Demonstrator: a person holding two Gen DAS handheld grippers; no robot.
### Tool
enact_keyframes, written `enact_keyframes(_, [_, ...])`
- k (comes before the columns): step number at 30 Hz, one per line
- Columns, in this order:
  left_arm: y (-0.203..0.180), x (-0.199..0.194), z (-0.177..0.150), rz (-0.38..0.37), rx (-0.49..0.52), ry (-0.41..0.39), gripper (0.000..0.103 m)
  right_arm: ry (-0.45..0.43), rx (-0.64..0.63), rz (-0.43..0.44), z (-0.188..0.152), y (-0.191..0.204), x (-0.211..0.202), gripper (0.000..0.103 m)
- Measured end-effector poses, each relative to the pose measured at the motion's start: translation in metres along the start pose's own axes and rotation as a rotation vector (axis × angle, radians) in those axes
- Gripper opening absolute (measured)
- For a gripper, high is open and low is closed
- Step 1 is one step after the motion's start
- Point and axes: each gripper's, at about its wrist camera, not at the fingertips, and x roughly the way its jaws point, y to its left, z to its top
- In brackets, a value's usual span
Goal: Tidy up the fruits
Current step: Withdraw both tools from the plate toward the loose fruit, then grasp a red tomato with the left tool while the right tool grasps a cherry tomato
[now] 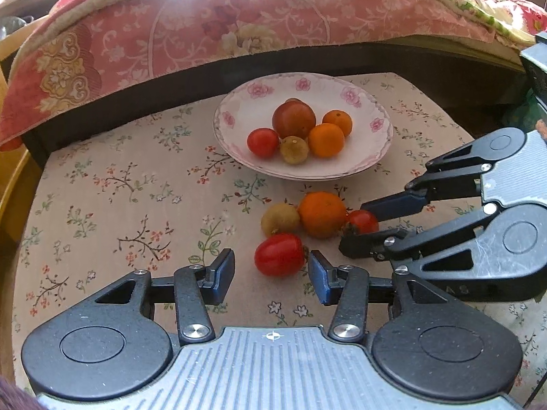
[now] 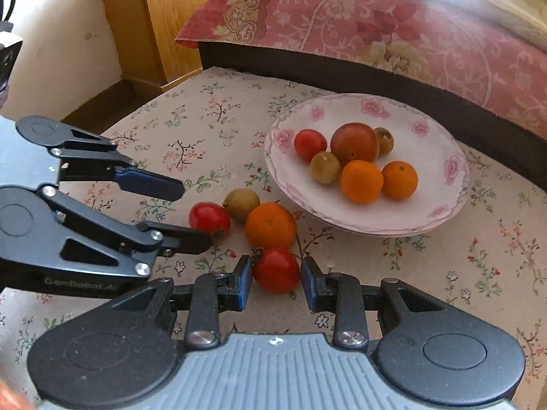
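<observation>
A floral plate [image 1: 362, 167] [image 2: 441, 205] holds several fruits: tomatoes, oranges and small green-brown fruits. On the cloth in front of it lie an orange [image 1: 322, 214] [image 2: 270, 226], a green-brown fruit [image 1: 280, 218] [image 2: 242, 204] and two red tomatoes. My left gripper [image 1: 271, 273] [image 2: 186, 212] is open, with one tomato [image 1: 279, 255] [image 2: 209, 219] just ahead of its fingertips, nearer the right one. My right gripper [image 2: 276, 282] [image 1: 355, 227] is open around the other tomato [image 2: 276, 270] [image 1: 363, 221], its fingers close on both sides.
The fruits lie on a small table with a flowered cloth [image 1: 119, 184] [image 2: 444, 273]. Behind it is a bed with a pink floral quilt [image 1: 205, 34] [image 2: 410, 34]. A wooden cabinet [image 2: 164, 20] stands at the far left.
</observation>
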Motion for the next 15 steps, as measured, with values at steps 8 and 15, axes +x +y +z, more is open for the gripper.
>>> enact_keyframes(8, [0.001,0.013,0.003,-0.015,-0.011,0.008,0.054,0.002,-0.001,-0.016,-0.002,-0.004,0.000,0.033])
enact_keyframes(15, [-0.004,0.015,0.002,-0.027,-0.007,0.018,0.042,0.005,0.006,-0.028,-0.003,-0.006,-0.002,0.033])
